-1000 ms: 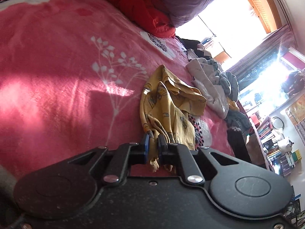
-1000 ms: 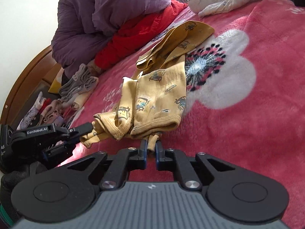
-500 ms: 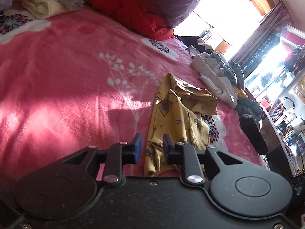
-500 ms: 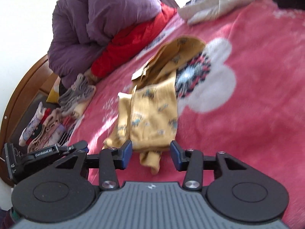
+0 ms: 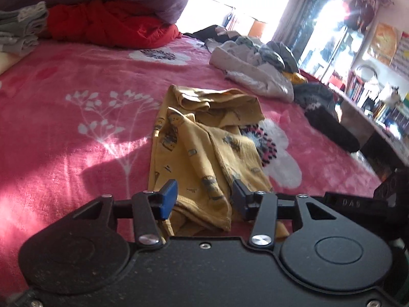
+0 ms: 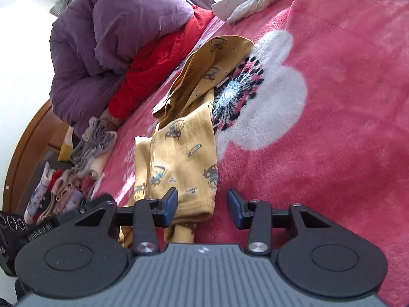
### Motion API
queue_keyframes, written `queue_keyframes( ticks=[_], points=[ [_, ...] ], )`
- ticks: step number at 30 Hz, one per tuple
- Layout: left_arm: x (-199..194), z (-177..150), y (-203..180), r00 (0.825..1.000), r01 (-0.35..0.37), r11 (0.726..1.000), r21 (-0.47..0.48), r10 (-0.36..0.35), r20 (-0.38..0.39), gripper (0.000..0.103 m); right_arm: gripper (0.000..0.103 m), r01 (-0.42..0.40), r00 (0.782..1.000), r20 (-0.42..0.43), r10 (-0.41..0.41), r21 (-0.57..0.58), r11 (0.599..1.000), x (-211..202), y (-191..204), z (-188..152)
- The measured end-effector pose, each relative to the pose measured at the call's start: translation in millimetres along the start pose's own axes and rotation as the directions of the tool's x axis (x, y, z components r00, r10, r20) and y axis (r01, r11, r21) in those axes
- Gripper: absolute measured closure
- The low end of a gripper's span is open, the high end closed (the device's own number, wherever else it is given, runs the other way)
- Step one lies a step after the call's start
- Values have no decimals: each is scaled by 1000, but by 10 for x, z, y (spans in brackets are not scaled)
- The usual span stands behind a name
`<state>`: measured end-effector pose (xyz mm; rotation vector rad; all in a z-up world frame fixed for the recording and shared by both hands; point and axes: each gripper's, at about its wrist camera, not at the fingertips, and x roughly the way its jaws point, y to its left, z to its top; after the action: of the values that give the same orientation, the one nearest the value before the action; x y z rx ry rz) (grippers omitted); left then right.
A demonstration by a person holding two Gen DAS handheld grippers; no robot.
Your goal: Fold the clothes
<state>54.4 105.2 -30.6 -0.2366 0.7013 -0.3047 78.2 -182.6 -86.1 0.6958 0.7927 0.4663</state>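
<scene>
Ahead of the gripper we see a pink blanket; beyond it, a purple duvet over a red one.

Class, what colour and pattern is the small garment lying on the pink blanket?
The garment is mustard yellow with small cartoon vehicle prints, clearest in the right wrist view.

garment on blanket, quilt behind

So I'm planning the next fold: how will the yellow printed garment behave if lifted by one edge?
The yellow garment looks thin and already rumpled, so it will probably droop limply. It seems light. The fuzzy pink blanket may drag at it.
</scene>
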Motion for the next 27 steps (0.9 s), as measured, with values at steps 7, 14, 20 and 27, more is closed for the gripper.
queue_keyframes(
  ticks=[7, 14, 20, 27],
  points=[
    [-45, -105, 120, 996, 49, 988, -146, -59, -60, 58, 93, -19, 999, 26, 19, -29, 999, -10, 61, 37],
    [59, -157, 271, 986, 115, 921, -373, -151, -68, 64, 94, -35, 994, 103, 38, -25, 999, -183, 82, 122],
    [161, -168, 306, 989, 97, 879, -467, -139, -56, 91, 95, -15, 980, 199, 12, 15, 1000, -446, -40, 274],
    [-45, -72, 255, 993, 115, 913, -392, -112, 32, 103, 95, 25, 949, 311, -54, 96, 995, -789, -339, 489]
  ],
)
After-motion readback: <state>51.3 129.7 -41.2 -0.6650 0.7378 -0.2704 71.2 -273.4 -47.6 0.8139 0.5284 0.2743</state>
